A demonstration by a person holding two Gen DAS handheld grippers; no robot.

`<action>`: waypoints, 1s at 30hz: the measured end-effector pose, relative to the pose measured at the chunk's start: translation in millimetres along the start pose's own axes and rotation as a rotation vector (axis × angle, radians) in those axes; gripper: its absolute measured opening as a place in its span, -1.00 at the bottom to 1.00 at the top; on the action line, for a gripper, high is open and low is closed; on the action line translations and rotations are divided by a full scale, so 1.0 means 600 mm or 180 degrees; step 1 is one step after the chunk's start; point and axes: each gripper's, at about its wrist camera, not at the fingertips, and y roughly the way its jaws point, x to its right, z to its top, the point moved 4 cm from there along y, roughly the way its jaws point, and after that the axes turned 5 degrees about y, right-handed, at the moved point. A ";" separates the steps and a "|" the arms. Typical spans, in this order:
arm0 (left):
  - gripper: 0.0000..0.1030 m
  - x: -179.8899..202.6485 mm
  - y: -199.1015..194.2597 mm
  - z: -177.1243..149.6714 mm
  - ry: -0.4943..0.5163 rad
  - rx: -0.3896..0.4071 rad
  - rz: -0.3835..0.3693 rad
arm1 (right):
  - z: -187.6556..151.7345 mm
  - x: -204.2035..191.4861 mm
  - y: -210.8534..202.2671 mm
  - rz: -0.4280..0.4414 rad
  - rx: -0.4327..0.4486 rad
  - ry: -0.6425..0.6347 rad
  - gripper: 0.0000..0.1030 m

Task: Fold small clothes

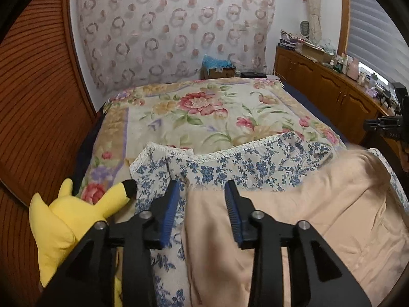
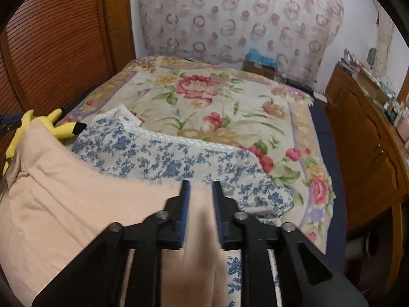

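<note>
No legible writing I can read. Peach garment (image 1: 319, 204) on bed (image 1: 199, 112), atop blue-floral cloth (image 1: 242, 163). Left claw (image 1: 202, 194), right claw (image 2: 200, 192): both released. Yellow plush (image 1: 74, 212) beside.

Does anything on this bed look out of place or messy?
A yellow plush toy sits at the bed's edge beside the laundry. The blue floral garment lies rumpled, half under the peach cloth, not yet neatly folded. Nothing looks spilled or damaged.
</note>
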 end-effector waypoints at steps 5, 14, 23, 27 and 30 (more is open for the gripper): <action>-0.21 0.004 -0.028 -0.033 -0.0040 -0.0001 -0.0049 | -0.025 0.010 -0.029 0.0118 0.0075 0.0087 -0.19; -0.20 0.023 -0.056 -0.128 -0.0202 -0.0086 -0.0122 | -0.138 0.016 -0.098 0.0258 0.0031 0.0326 -0.01; -0.20 0.034 -0.056 -0.181 -0.0426 -0.0229 -0.0069 | -0.231 0.005 -0.081 0.0327 -0.0248 0.0489 -0.01; -0.20 0.042 -0.058 -0.190 -0.0464 -0.0286 -0.0099 | -0.240 -0.010 -0.077 0.0422 -0.0298 0.0494 -0.02; -0.20 0.047 -0.055 -0.193 -0.0509 -0.0311 -0.0159 | -0.236 -0.014 -0.072 0.0482 -0.0295 0.0526 -0.02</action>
